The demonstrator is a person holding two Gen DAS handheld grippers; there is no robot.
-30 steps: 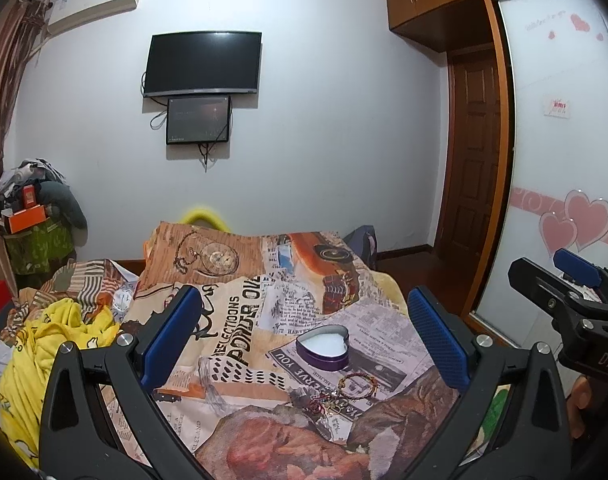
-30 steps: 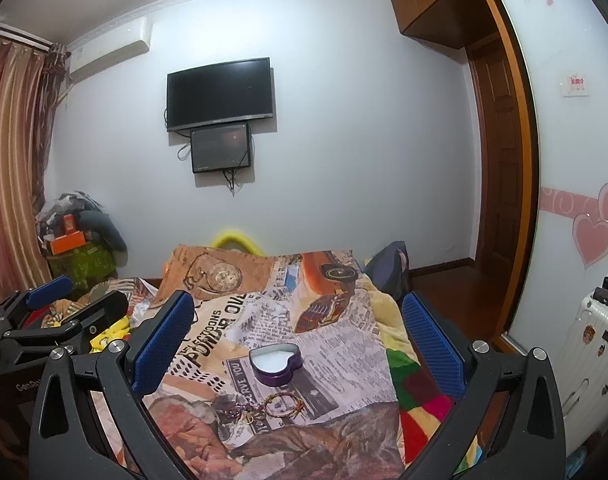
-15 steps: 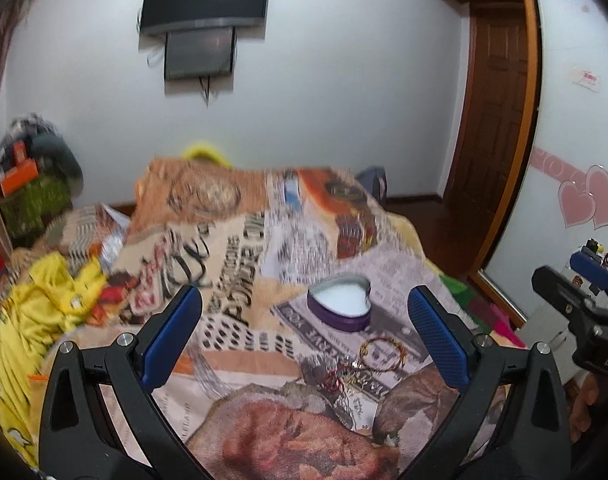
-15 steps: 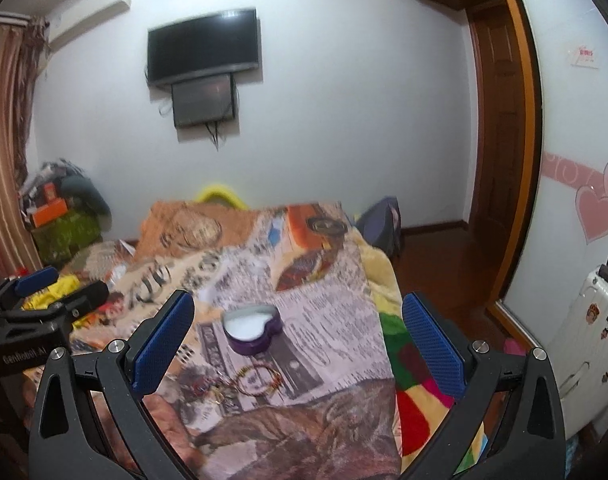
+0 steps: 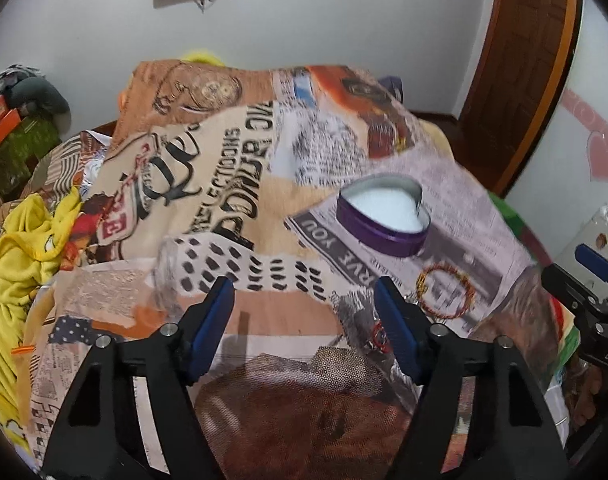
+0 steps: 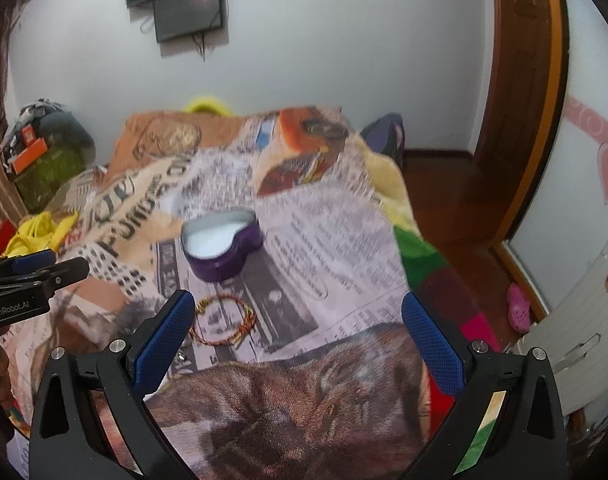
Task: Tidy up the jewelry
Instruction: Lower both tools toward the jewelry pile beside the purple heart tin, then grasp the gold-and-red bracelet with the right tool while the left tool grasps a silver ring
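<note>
Both tools have dipped toward the bed (image 5: 263, 208); the left tool (image 5: 304, 320) is closing on nothing, the right tool (image 6: 297, 336) gapes empty. A red-gold beaded bracelet (image 6: 223, 320) lies just before the purple heart-shaped tin (image 6: 221, 246), unpacked

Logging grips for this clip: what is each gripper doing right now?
Left gripper: fingers closing, nothing between them, holding nothing.
Right gripper: open wide, holding nothing.
</note>
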